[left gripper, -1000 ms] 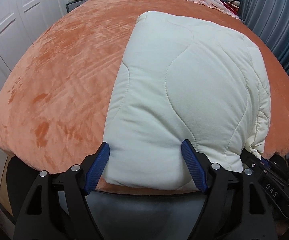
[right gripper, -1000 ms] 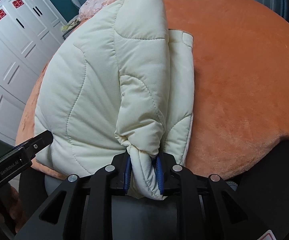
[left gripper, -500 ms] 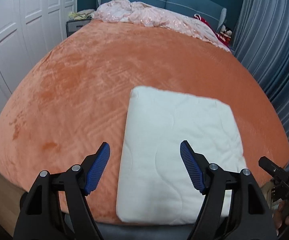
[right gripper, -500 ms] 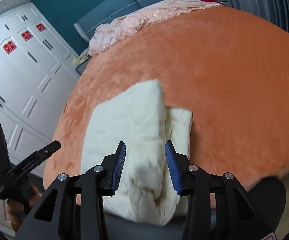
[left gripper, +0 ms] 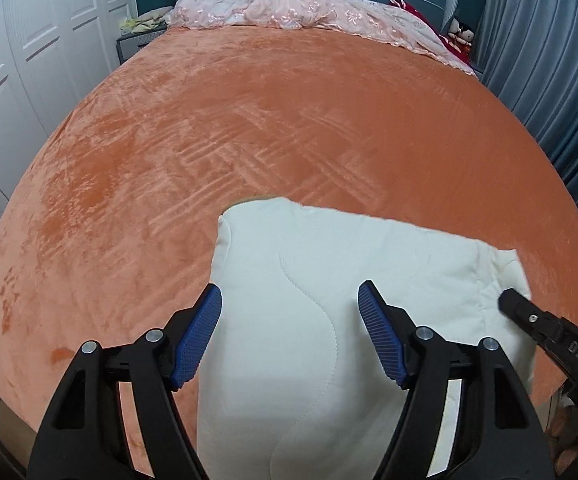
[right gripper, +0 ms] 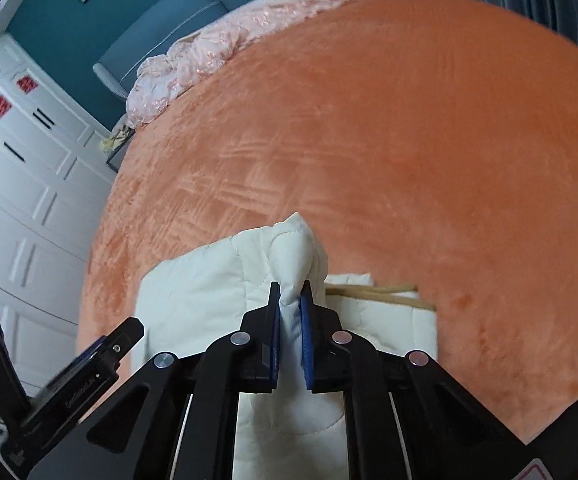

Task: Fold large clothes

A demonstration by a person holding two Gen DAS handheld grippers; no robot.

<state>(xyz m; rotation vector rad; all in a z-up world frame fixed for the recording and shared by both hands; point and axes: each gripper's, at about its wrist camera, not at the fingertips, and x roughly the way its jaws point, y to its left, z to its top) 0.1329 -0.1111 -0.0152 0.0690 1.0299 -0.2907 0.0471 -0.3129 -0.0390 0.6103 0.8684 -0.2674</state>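
Folding looks nearly done: cream quilted padded garment (left gripper: 329,320) lies as a compact bundle at the near edge of the orange plush bed (left gripper: 249,120). Left gripper (left gripper: 291,336) hovers with jaws wide; right gripper (right gripper: 289,336) pinches a raised ridge, perhaps for a last tuck

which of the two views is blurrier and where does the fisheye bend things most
The right wrist view is blurrier: the orange plush bedspread smears toward the top right, though the right gripper, shut on the cream quilted jacket, stays crisp. The left wrist view is sharp; its fisheye bows the white wardrobe doors and blue curtains at the edges around the open left gripper.
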